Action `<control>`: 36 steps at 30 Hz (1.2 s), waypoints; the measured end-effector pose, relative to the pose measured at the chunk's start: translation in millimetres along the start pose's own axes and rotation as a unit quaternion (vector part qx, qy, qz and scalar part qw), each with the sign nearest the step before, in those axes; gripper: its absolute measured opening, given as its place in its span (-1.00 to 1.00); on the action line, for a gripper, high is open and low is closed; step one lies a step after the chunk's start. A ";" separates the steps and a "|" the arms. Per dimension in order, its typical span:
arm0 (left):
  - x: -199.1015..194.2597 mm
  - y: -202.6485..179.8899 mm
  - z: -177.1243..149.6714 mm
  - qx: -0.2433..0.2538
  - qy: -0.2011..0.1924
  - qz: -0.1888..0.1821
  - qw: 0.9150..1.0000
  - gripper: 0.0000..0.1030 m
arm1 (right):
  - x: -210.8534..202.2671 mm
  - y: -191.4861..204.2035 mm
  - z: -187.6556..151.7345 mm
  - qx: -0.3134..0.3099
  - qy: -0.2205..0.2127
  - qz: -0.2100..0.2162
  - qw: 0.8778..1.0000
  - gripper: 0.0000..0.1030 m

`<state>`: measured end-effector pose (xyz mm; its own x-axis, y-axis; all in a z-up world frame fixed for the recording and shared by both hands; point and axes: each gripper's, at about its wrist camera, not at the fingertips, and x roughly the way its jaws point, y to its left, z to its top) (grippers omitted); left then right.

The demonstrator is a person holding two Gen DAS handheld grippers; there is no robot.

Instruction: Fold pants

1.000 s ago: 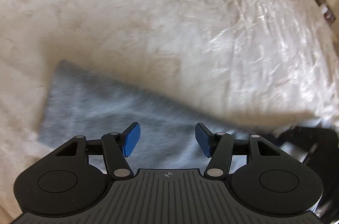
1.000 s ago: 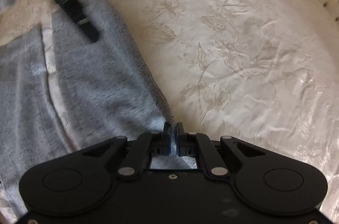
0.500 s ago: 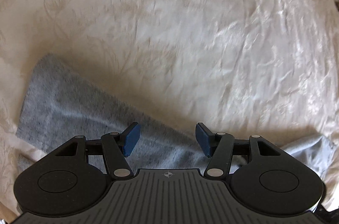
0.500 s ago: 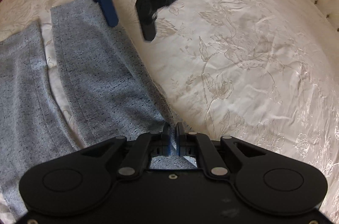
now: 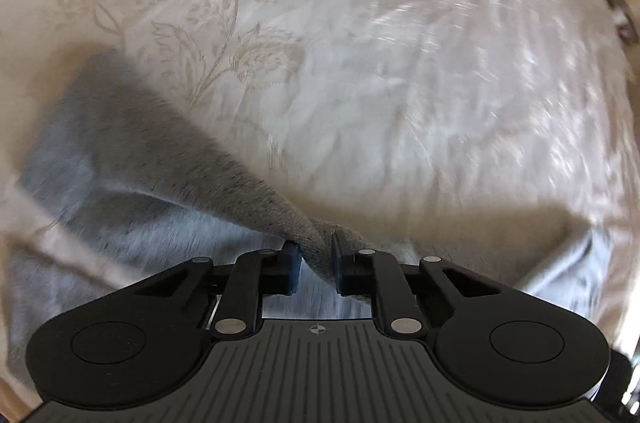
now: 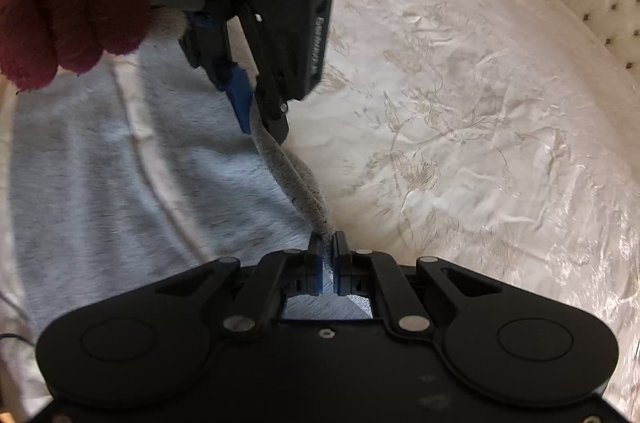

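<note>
My left gripper (image 5: 316, 259) has just snapped its jaws together and now pinches a raised ridge of the grey pants (image 5: 132, 159), whose outer edge lifts off the cream floral bedspread (image 5: 360, 63) in a taut fold. My right gripper (image 6: 329, 255) has its blue pads nearly together on the same edge further along, so the cloth runs as a tight band between the two while the rest of the pants lies flat to the left. A furry maroon sleeve (image 6: 68, 19) shows by the left gripper.
</note>
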<state>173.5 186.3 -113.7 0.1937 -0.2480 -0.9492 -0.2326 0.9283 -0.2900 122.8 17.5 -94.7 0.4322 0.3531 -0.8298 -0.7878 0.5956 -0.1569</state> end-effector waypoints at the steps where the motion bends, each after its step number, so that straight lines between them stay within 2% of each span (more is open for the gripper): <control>1: -7.8 1.0 -11.9 0.008 -0.002 -0.002 1.000 -0.69 | -9.0 6.6 -3.1 0.002 0.000 0.002 1.000 -0.88; 6: -27.5 15.4 -67.0 0.019 0.017 0.001 1.000 -0.69 | -34.2 43.9 -24.1 0.012 0.018 0.021 1.000 -0.88; 11: -6.8 26.6 -113.5 0.050 0.065 0.028 0.996 -0.69 | -29.4 74.1 -47.7 0.039 0.057 0.046 0.997 -0.86; 17: 32.6 23.2 -131.8 0.087 0.085 0.066 0.990 -0.67 | -6.4 87.8 -73.6 0.106 0.109 0.064 0.986 -0.79; 19: 36.0 17.4 -130.2 0.097 0.078 0.072 0.990 -0.67 | -14.4 82.0 -76.7 0.138 0.101 0.061 0.983 -0.77; 21: 37.8 14.1 -130.1 0.103 0.074 0.076 0.989 -0.67 | -28.5 66.6 -77.3 0.191 0.083 0.047 0.977 -0.54; 22: 38.3 13.9 -130.0 0.103 0.073 0.076 0.989 -0.67 | -36.9 56.1 -78.6 0.223 0.072 0.027 0.972 -0.28; 23: 40.0 13.4 -130.3 0.103 0.072 0.075 0.989 -0.67 | -43.9 45.7 -80.8 0.249 0.062 0.006 0.966 -0.16; 26: 39.3 16.0 -132.2 0.102 0.070 0.070 0.990 -0.67 | -59.1 6.4 -90.4 0.330 0.052 -0.084 0.939 -0.02; 29: 30.9 19.9 -138.1 0.106 0.069 0.069 0.990 -0.67 | -56.5 -37.1 -99.2 0.389 0.071 -0.166 0.904 0.25; 31: 28.9 18.6 -145.9 0.109 0.067 0.071 0.989 -0.67 | -46.6 -65.2 -102.5 0.415 0.086 -0.205 0.882 0.27; 34: 28.7 15.9 -149.1 0.107 0.062 0.073 0.990 -0.67 | -21.4 -98.7 -104.9 0.439 0.120 -0.252 0.854 0.50; 36: 29.2 16.5 -150.4 0.104 0.060 0.074 0.990 -0.67 | -2.2 -116.2 -109.3 0.454 0.153 -0.269 0.836 0.51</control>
<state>31.9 152.7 -164.5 0.0537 -0.1245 -0.9908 -0.0471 0.9908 -0.1270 165.5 -131.3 -133.2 0.3756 -0.2591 -0.8898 0.2009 0.9601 -0.1947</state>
